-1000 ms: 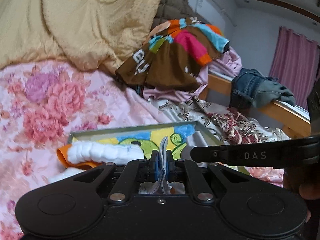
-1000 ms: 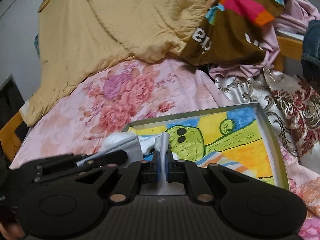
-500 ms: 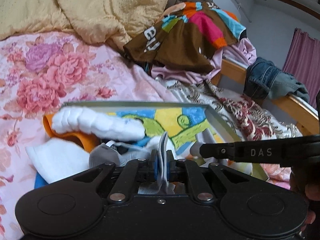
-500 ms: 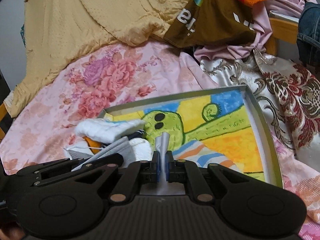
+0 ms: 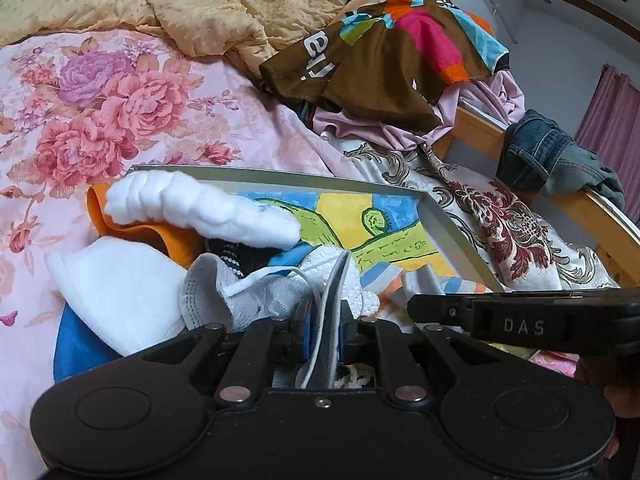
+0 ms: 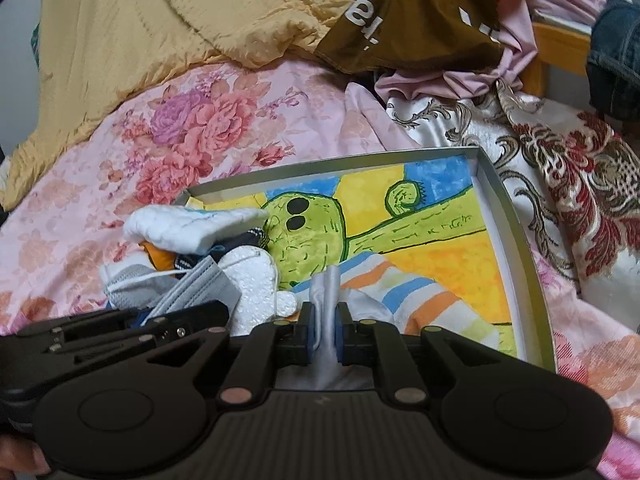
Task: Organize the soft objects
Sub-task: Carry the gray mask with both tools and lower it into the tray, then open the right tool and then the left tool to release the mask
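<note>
A shallow grey tray [image 5: 448,236] [image 6: 516,240] with a cactus drawing lies on the bed. Its left part holds a pile: a white fluffy cloth [image 5: 200,208] [image 6: 188,224] on an orange piece [image 5: 160,236], a white cloth [image 5: 116,288], a grey face mask [image 5: 224,296] [image 6: 200,284]. My left gripper [image 5: 324,328] is shut on a grey-white cloth strip [image 5: 334,280] at the tray's near side. My right gripper [image 6: 324,336] is shut on a grey cloth fold [image 6: 326,292] beside a striped cloth [image 6: 420,300] in the tray.
A pink floral sheet [image 5: 120,100] covers the bed. A yellow quilt [image 6: 160,20], a brown multicoloured shirt [image 5: 392,56] and a patterned satin cloth [image 6: 560,168] lie behind and right of the tray. Jeans [image 5: 544,156] hang on the wooden bed rail [image 5: 592,208].
Both grippers have moved forward and down over the tray, so the pile and the tray look larger and closer. Both stay shut on their cloth.
</note>
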A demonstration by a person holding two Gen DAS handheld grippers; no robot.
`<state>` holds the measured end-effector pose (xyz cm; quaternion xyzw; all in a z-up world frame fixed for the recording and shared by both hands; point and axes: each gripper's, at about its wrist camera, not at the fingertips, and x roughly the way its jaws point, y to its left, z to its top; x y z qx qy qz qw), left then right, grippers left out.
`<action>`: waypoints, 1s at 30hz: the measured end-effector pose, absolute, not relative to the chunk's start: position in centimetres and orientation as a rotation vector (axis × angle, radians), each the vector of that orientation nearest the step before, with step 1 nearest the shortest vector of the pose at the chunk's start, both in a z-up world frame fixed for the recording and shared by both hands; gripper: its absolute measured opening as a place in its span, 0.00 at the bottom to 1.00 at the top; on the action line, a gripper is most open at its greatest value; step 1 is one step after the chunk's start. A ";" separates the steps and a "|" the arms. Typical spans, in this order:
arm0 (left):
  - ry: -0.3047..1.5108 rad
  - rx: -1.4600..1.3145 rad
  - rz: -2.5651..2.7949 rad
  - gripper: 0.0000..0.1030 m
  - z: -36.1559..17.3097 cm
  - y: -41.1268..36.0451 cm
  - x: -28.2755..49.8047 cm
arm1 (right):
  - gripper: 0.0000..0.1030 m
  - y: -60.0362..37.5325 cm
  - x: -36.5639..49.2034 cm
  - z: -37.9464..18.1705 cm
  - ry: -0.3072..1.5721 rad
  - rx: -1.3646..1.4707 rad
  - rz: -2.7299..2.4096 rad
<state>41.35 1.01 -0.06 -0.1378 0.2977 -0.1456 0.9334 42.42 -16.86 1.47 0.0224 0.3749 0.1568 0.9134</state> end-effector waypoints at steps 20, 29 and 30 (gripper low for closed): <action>0.557 -0.273 -0.259 0.51 1.2 1.4 39.6 | 0.49 -16.7 41.2 2.7 0.715 -0.031 0.310; 0.540 -0.299 -0.263 0.67 1.8 2.2 38.8 | 0.61 -16.9 40.4 3.6 0.685 -0.061 0.289; 0.537 -0.300 -0.262 0.69 1.9 2.2 38.7 | 0.64 -16.9 40.4 3.7 0.682 -0.063 0.289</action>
